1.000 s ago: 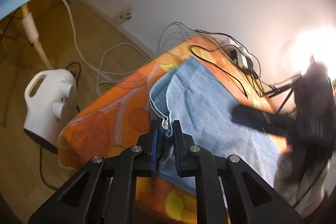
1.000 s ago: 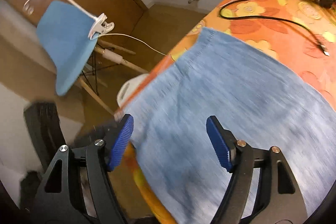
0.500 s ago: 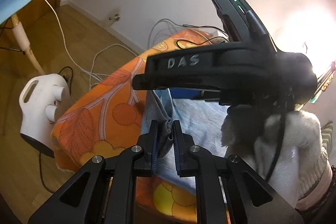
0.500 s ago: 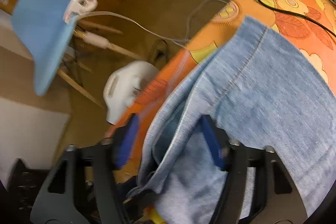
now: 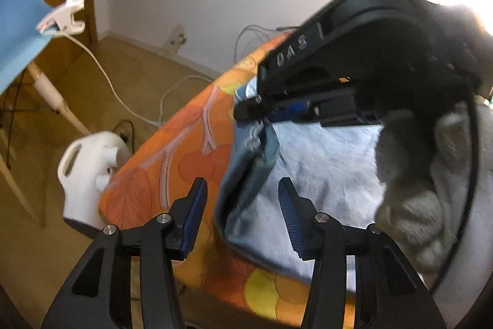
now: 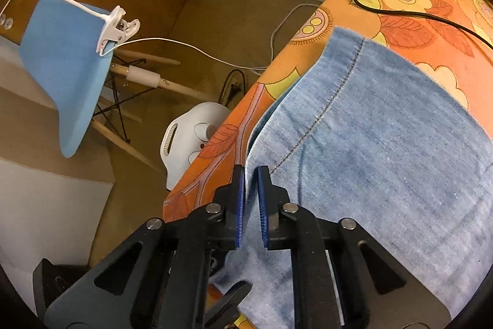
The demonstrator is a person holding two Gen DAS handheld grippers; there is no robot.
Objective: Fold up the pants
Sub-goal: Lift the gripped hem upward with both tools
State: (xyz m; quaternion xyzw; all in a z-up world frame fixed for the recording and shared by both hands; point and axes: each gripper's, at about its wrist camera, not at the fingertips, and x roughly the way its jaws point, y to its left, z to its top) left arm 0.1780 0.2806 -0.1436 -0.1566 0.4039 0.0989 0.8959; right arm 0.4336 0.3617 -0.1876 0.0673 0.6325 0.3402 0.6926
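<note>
Lying across an orange flowered tablecloth point(image 6: 397, 17), the light-blue denim pants point(image 6: 385, 144) are spread near the table's edge, with a stitched hem toward the far corner and a doubled layer showing along the side that faces the floor. In the right wrist view, the right gripper point(image 6: 250, 184) is seen clenched on that folded edge of the pants, the cloth pinched between its two blue pads. In the left wrist view, the left gripper point(image 5: 242, 205) is seen with its jaws opening; the rumpled edge of the pants lies between the fingers, but is not pressed by either pad. Just beyond it, the black body of the right gripper is seen nipping the fabric, carried by a hand in a fuzzy grey glove point(image 5: 425, 205). A black cable point(image 6: 400, 10) is laid over the cloth farther back. On the wooden floor beside the table, a white plastic jug point(image 5: 86, 171), a blue chair point(image 6: 67, 70) and a white clip-on lamp point(image 6: 115, 31) fixed to the chair are visible.
</note>
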